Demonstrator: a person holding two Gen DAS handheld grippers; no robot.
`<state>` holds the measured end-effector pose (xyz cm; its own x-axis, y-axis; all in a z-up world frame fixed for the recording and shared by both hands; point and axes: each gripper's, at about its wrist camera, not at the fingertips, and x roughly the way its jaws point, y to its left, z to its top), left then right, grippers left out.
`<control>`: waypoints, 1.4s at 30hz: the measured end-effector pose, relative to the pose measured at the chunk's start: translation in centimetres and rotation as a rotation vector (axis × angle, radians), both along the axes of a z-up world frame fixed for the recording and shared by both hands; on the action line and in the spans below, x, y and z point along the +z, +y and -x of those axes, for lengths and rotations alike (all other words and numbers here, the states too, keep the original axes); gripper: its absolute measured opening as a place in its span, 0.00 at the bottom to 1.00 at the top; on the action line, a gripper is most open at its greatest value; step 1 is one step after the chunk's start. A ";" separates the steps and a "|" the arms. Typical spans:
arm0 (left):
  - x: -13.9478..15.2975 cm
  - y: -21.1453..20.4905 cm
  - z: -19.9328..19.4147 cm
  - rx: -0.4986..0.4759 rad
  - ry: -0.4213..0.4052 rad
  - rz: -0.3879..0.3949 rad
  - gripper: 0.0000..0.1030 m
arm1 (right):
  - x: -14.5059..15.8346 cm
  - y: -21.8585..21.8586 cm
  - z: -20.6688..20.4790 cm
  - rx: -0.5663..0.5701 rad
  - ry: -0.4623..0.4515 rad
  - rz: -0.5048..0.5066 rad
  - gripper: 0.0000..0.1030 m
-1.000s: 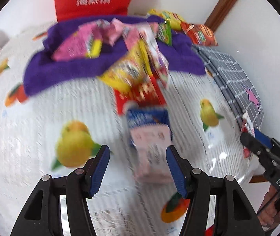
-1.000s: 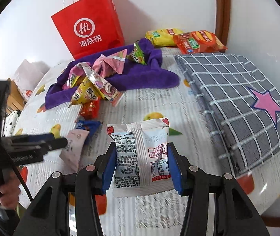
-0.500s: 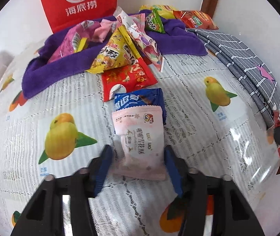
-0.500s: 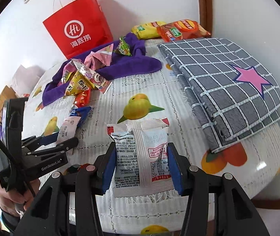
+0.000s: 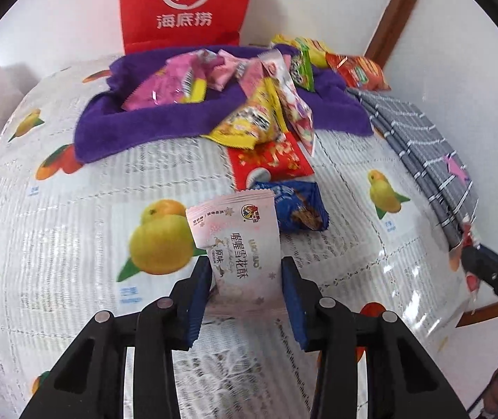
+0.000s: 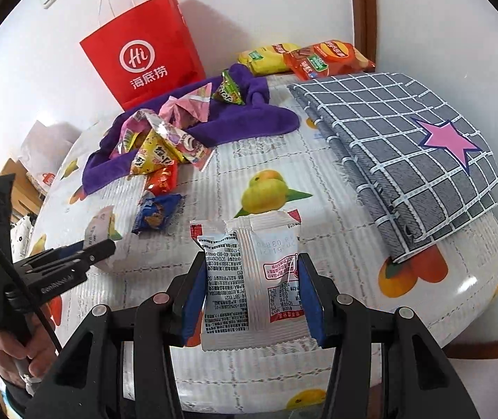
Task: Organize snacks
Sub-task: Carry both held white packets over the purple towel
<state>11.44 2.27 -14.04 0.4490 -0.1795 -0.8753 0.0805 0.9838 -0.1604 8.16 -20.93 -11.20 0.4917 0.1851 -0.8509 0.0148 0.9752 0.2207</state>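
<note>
My left gripper (image 5: 246, 279) is shut on a pale pink snack packet (image 5: 240, 241) and holds it lifted above the table; it also shows in the right wrist view (image 6: 100, 234). My right gripper (image 6: 250, 293) is shut on a white snack packet (image 6: 249, 272) with its printed back facing the camera. A blue packet (image 5: 296, 209) and a red packet (image 5: 271, 160) lie on the fruit-print tablecloth (image 5: 74, 244). Several more snacks (image 5: 249, 118) are heaped on a purple towel (image 5: 151, 125).
A red paper bag (image 6: 144, 52) stands against the back wall. Yellow and orange chip bags (image 6: 304, 57) lie at the far corner. A folded grey checked cloth with a pink star (image 6: 409, 150) covers the table's right side. The table edge is close on the right.
My left gripper moved in around the pale pink packet, shut on it and lifted it off the blue packet. The right gripper kept its hold on the white packet and drew back slightly.
</note>
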 end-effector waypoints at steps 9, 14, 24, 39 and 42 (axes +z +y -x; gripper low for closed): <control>2.1 2.7 0.9 -0.001 -0.046 0.036 0.37 | 1.0 1.8 0.8 -0.015 -0.004 -0.005 0.48; 2.6 3.6 0.9 -0.013 -0.053 0.048 0.37 | 1.6 2.5 1.1 -0.040 -0.008 -0.014 0.48; 2.8 5.2 0.7 -0.048 -0.054 0.052 0.37 | 2.4 4.1 1.3 -0.081 -0.024 -0.031 0.48; 2.8 5.9 -1.1 -0.099 -0.043 0.023 0.37 | 2.3 5.8 0.0 -0.129 -0.041 -0.051 0.48; 2.9 5.7 -1.5 -0.108 -0.035 0.016 0.37 | 2.5 5.8 -0.6 -0.130 -0.051 -0.067 0.48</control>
<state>12.93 7.96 -11.19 0.4571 -0.2417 -0.8559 0.1915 0.9665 -0.1707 8.73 -15.12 -8.68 0.5575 0.1728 -0.8120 0.1273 0.9487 0.2893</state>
